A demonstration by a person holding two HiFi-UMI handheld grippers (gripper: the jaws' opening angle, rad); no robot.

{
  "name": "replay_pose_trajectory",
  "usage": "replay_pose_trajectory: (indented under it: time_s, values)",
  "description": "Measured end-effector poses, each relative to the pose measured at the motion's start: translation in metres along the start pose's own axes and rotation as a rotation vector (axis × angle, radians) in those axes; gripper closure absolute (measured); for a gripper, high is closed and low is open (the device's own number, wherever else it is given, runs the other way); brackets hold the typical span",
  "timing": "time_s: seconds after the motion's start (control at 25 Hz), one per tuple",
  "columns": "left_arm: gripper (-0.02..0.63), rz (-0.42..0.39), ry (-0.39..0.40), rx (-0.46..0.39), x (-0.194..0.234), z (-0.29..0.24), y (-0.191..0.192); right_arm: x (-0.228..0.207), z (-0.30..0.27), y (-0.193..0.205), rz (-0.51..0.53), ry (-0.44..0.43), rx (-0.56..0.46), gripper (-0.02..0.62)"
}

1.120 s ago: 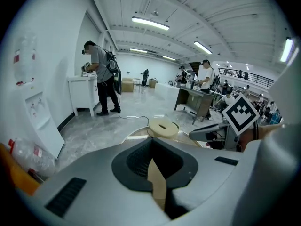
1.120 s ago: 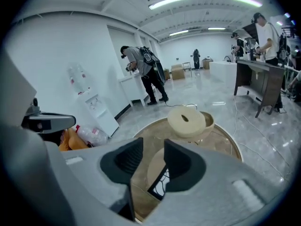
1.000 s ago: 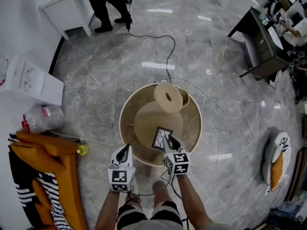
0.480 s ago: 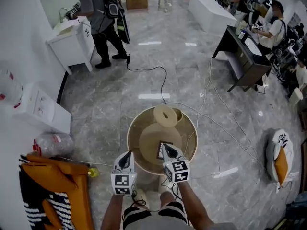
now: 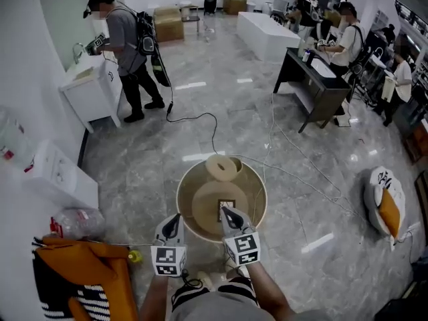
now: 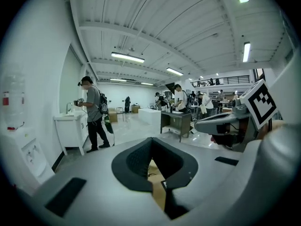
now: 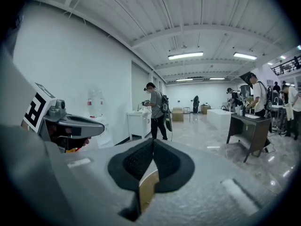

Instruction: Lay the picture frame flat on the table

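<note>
Your right gripper (image 5: 225,210) has just closed empty over the picture frame (image 5: 232,204), which looks flat on the desk (image 5: 184,209), so the task seems done. Your left gripper (image 5: 175,218) is closed too.

Small dark-bordered picture frame (image 5: 228,209) is sitting on the round wooden table (image 5: 189,192), toward its near edge; can't tell whether it's lying flat.

Glossy grey marble floor (image 5: 154,166); matt pale wood table (image 5: 200,206).

The right gripper (image 5: 223,210) is finishing clamping fully shut by the picture frame (image 5: 231,204). The head view is tilting up, and the round table (image 5: 180,202) is sliding toward six o'clock.
</note>
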State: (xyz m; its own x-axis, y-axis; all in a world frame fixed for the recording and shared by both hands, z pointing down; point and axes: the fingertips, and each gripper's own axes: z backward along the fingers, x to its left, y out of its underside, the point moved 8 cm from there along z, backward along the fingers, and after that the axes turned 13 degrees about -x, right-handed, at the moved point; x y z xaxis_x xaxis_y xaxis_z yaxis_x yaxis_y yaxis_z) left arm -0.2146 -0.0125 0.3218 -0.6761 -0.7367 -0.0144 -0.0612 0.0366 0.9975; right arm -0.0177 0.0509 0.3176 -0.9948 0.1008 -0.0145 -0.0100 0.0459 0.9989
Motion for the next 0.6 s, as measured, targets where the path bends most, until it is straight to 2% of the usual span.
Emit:
replay_pose_trajectory:
  time_s: [0.16, 0.4, 0.6]
  values:
    - [0.589, -0.022, 0.035, -0.025, -0.007, 0.026, -0.017, 0.015, 0.033, -0.018, 0.024, 0.039, -0.05, 0.597]
    - [0.589, -0.037, 0.059, -0.037, -0.023, 0.066, -0.032, 0.029, 0.08, -0.029, 0.001, 0.095, -0.088, 0.597]
    - [0.589, -0.03, 0.059, -0.033, -0.037, 0.085, -0.033, 0.038, 0.107, -0.033, -0.001, 0.094, -0.093, 0.597]
